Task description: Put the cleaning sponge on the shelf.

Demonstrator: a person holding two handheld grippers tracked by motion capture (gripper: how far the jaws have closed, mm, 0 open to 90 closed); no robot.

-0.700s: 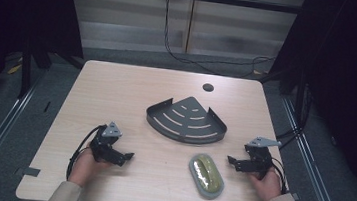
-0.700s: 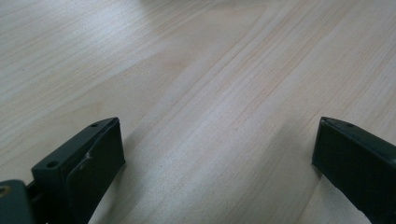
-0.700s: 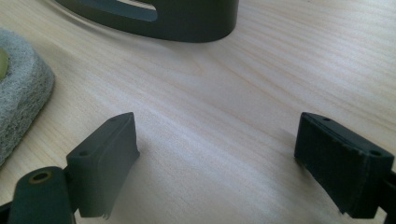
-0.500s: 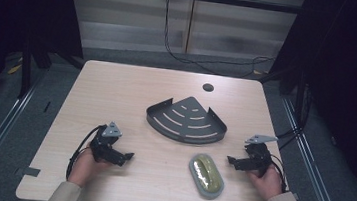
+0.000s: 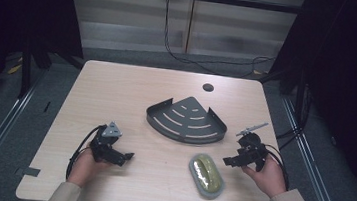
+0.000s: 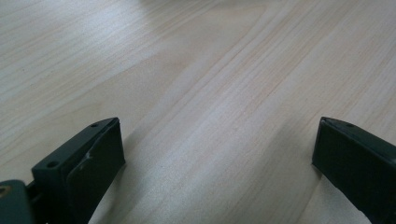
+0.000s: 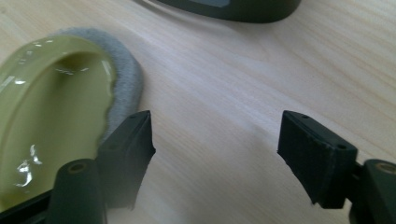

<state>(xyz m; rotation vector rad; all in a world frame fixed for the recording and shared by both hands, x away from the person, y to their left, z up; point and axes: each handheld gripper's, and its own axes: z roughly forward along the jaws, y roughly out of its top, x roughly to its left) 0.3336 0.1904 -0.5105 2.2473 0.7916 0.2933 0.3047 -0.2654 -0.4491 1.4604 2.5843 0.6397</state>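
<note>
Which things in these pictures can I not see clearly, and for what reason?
- Green oval object: right gripper view, cut off by the left edge and partly behind the right tongs; what it is, unclear.
- Dark corner rack: right gripper view, cut off by the top edge.
- Round dark spot on the table: high view, too small to identify.

Lit from above; dark surround. Glare on glossy olive-green oval dish; near black jaws blurred, possibly defocused.

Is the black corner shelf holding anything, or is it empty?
Empty. The black corner shelf lies flat on the table, showing bare slots. The green sponge lies outside it.
</note>
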